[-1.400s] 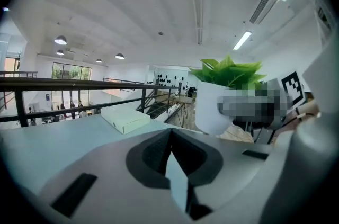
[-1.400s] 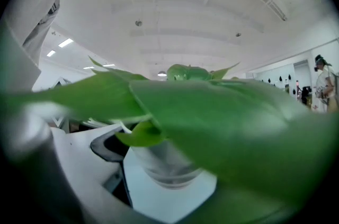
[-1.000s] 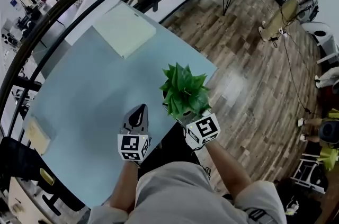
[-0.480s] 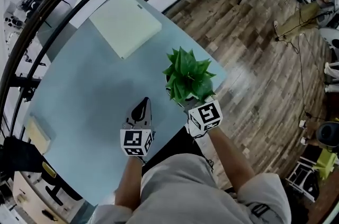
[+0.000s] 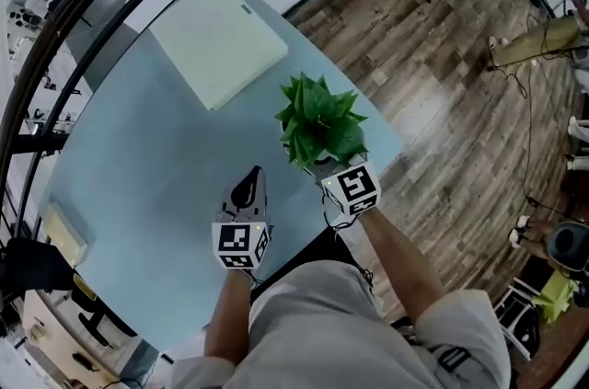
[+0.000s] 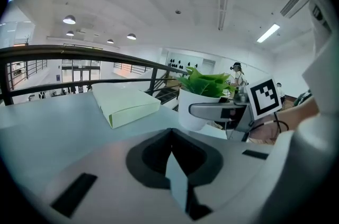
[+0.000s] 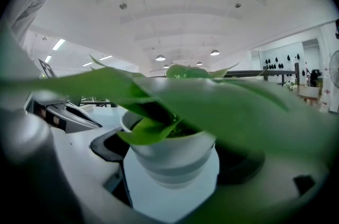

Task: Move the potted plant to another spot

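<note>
The potted plant [image 5: 320,122], green leaves in a white pot [image 7: 172,157], is near the right corner of the pale blue table [image 5: 138,148]. My right gripper [image 5: 322,165] is shut on the pot, one jaw on either side of it; leaves hide much of the right gripper view. I cannot tell whether the pot rests on the table or hangs just above it. My left gripper [image 5: 247,187] is shut with nothing in it, low over the table to the left of the plant. The left gripper view shows the pot [image 6: 192,106] with the right gripper [image 6: 212,110] clamped on it.
A flat pale green box [image 5: 219,50] lies on the far part of the table, also in the left gripper view as the box [image 6: 124,104]. A dark railing [image 5: 83,1] curves behind the table. Wooden floor [image 5: 442,102] drops away past the table's right edge.
My right gripper has carried the plant away from the near table edge, closer to the pale green box. The left gripper has kept its place, still shut.
</note>
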A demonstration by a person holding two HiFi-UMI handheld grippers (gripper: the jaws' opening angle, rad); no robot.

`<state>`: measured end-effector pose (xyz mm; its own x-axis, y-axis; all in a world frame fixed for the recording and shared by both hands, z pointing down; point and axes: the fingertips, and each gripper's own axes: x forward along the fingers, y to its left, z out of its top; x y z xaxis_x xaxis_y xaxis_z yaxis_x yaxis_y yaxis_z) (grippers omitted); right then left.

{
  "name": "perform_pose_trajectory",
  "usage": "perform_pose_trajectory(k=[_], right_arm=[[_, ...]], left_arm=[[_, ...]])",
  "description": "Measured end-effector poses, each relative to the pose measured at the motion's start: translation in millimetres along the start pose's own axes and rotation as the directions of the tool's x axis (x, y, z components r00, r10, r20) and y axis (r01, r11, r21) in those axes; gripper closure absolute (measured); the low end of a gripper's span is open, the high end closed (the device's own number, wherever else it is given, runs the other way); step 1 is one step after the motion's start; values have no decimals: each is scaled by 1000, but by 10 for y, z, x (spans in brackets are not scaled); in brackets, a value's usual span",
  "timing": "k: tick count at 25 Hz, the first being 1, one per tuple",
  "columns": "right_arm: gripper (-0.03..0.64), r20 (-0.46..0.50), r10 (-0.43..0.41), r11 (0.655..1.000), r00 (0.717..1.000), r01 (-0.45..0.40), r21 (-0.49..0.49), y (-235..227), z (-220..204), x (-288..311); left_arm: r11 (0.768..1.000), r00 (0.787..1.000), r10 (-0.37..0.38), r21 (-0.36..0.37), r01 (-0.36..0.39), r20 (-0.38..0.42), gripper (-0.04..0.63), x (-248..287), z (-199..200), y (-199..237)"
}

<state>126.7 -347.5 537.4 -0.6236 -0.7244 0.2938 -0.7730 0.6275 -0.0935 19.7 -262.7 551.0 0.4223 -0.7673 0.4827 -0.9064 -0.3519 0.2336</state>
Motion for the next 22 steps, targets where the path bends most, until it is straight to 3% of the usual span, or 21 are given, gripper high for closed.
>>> perform_pose_trajectory(k=[22], right_arm=[[117,-100,73,997,992,-72,8,-395,-299,934]], left_arm=[[995,991,92,-32,-95,-94,584,388,19,418]])
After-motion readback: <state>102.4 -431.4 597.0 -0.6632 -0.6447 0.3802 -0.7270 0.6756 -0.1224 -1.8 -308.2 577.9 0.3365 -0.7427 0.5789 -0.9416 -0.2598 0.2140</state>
